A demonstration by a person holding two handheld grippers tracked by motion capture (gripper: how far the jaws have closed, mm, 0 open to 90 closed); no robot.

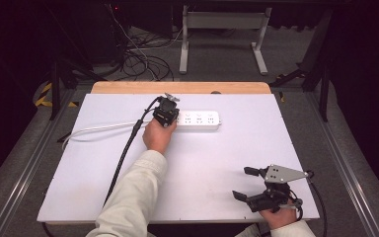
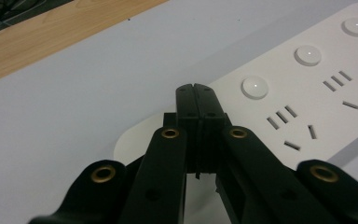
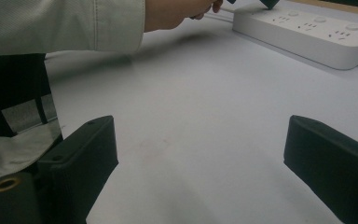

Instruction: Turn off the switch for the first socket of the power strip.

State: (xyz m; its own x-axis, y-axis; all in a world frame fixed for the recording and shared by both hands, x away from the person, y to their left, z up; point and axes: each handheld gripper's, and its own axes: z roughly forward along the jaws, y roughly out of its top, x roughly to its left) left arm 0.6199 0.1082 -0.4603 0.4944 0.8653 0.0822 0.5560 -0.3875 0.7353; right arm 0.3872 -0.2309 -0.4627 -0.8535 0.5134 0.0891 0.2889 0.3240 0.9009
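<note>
A dark room surrounds a white table (image 1: 128, 187) whose far edge shows a strip of bare wood (image 1: 180, 87); beyond it, tangled cables (image 1: 138, 54) lie on the grey floor beside a white metal frame (image 1: 222, 29).

The landmark is the white power strip (image 1: 200, 120), lying flat near the table's far edge, its long side parallel to that edge. Its white cord (image 1: 103, 128) runs off from its left end across the table. From the high view it is a plain white bar with three outlet groups. The left gripper view brings it close: three round white buttons (image 2: 255, 87) in a row, each with a set of slots below it, and a rounded corner at the strip's end.

The left gripper (image 1: 166, 114) sits at the strip's left end, held in the left hand (image 1: 157, 136). In its own view the left gripper (image 2: 196, 88) has its jaws pressed together with nothing between them, tips over the strip's end just beside the nearest button.

The right gripper (image 1: 245, 183) is well apart from the strip, near the table's front right corner, held by the right hand (image 1: 276, 217). Its own view shows the jaws wide apart over bare table, the strip (image 3: 307, 35) far off, and a pale sleeve (image 3: 60, 25) reaching toward it.
</note>
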